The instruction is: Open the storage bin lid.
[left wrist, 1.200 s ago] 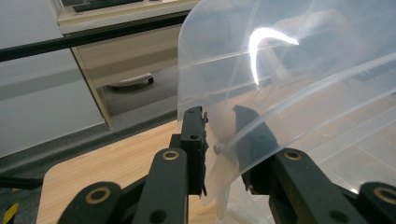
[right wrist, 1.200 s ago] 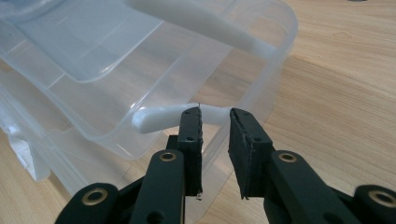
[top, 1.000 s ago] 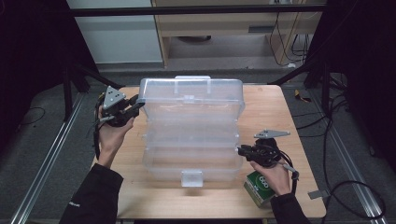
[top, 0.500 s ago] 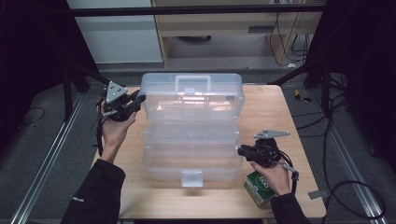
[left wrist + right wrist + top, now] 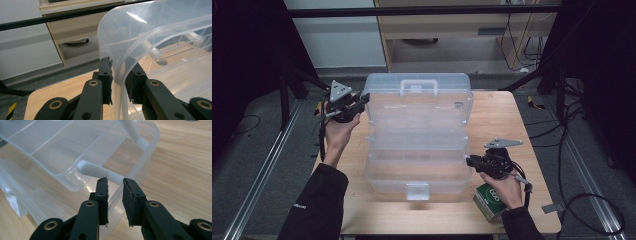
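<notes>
Tongs (image 5: pixel 119 75) astride clear lid (image 5: pixel 150 32) edge

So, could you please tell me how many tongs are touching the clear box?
2: the left tongs pinch the clear box lid's far-left corner, and the right tongs straddle its near-right rim.

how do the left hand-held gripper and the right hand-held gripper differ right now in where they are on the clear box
The left hand-held gripper is at the far left corner of the clear box, its jaws straddling the thin lid edge. The right hand-held gripper is at the near right side, its jaws either side of the lower rim, below a white arm. Both have a gap between the jaws and wall; clamping is unclear.
</notes>
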The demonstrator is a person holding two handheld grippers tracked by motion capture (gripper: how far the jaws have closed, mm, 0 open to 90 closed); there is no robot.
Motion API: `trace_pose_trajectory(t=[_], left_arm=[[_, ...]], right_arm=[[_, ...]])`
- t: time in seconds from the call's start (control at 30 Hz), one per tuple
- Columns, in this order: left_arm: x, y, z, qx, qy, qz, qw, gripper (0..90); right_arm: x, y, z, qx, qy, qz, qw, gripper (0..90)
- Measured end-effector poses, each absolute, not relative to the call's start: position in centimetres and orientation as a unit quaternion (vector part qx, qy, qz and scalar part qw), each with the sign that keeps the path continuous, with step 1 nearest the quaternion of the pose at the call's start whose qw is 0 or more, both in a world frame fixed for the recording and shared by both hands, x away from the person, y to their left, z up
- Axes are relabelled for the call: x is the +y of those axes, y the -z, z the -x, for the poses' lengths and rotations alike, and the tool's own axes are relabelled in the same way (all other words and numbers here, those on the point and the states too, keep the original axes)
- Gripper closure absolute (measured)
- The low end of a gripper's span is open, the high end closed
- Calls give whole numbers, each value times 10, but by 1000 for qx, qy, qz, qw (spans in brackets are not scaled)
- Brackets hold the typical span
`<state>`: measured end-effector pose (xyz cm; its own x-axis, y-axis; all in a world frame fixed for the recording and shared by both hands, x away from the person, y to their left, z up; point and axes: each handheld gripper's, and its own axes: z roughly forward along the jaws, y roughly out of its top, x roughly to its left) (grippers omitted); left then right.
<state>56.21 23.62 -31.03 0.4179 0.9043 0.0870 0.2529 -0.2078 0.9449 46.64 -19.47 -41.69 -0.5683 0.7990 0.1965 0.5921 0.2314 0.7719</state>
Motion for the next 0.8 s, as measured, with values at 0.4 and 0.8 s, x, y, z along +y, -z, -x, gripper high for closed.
trace_pose_trajectory(t=[0.4,0.8], left_arm=[[232,310,-584,424,-347,-694,467,762],[229,316,-608,436,-340,-688,469,770]], right_arm=[[-193,417,-465,777,-424,-447,129,744],[-192,417,-465,777,-423,-448,132,739]])
